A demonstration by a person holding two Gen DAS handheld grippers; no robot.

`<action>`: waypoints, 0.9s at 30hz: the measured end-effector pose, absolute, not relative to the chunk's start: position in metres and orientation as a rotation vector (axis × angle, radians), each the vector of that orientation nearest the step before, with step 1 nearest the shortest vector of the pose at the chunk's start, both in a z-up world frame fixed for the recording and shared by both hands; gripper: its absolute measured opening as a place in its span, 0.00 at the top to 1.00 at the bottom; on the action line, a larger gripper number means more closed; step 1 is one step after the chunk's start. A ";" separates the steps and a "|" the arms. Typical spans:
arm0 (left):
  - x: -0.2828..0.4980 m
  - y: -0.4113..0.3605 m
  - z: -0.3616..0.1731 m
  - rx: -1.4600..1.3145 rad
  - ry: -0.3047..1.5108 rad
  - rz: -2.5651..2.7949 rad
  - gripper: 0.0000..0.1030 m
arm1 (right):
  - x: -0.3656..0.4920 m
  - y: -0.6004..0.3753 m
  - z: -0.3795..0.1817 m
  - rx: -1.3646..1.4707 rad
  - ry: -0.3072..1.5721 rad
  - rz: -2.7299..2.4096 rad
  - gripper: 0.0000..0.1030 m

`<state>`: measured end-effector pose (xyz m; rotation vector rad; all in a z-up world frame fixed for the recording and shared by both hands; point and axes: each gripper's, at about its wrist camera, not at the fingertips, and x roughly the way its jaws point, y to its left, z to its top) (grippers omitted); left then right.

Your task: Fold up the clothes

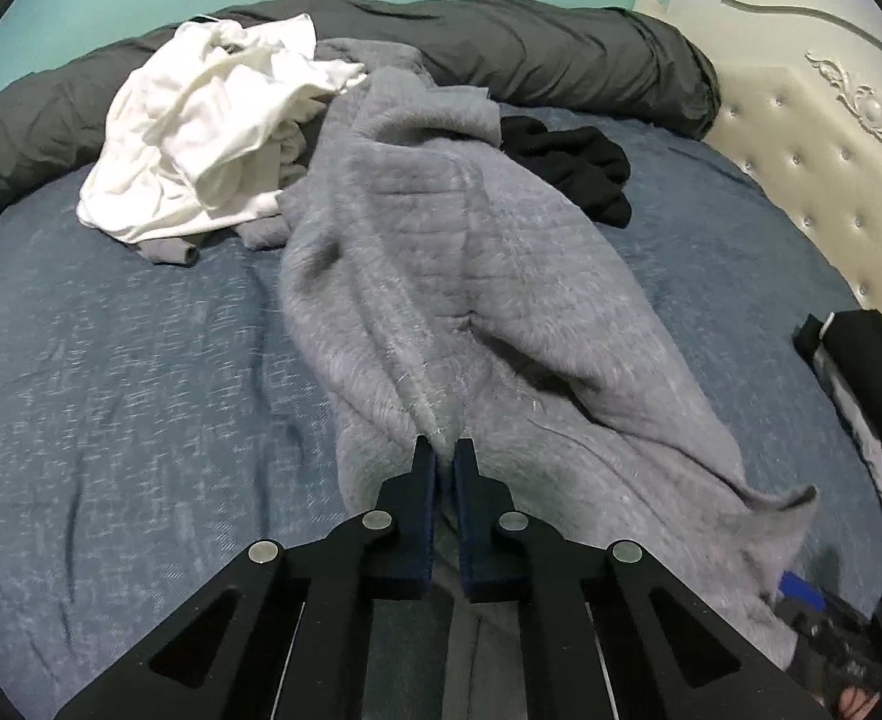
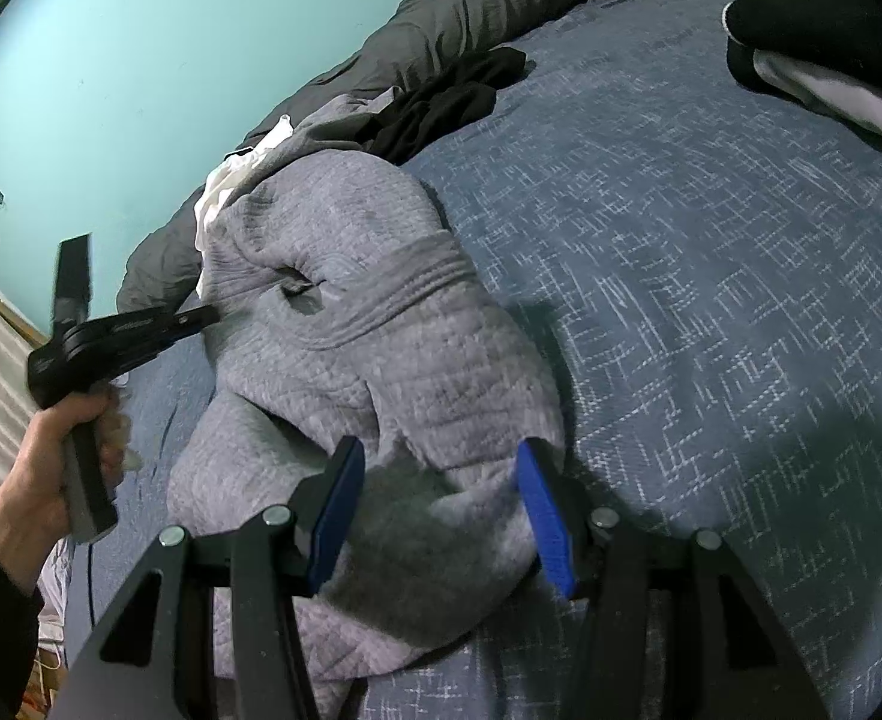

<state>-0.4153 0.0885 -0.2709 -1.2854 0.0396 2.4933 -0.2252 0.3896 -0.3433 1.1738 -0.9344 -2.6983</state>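
1. Grey quilted garment [image 1: 441,276] is lying bunched lengthwise on the bed [image 1: 141,360], clear of the other laundry so that it can be spread flat.
2. White garment [image 1: 201,132] and black garment [image 1: 579,168] are waiting near the dark duvet [image 1: 501,42], well apart from the working area.
3. Right gripper [image 2: 435,516] is standing about half open, straddling a fold of grey fabric without pinching it, probably steadying it.
4. Left gripper [image 1: 446,456] is pinching an edge of the grey fabric, jaws nearly shut, likely for pulling it straight.
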 end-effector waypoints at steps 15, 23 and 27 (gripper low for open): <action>-0.313 0.026 -0.225 -1.220 -0.046 2.554 0.96 | -0.222 0.375 -0.331 1.096 -0.875 -2.638 1.00; -0.242 -0.010 -0.207 -1.215 -0.115 2.581 0.98 | -0.190 0.343 -0.293 0.981 -0.724 -2.637 1.00; -0.200 -0.029 -0.197 -1.202 -0.130 2.600 0.98 | -0.171 0.344 -0.282 0.987 -0.725 -2.626 1.00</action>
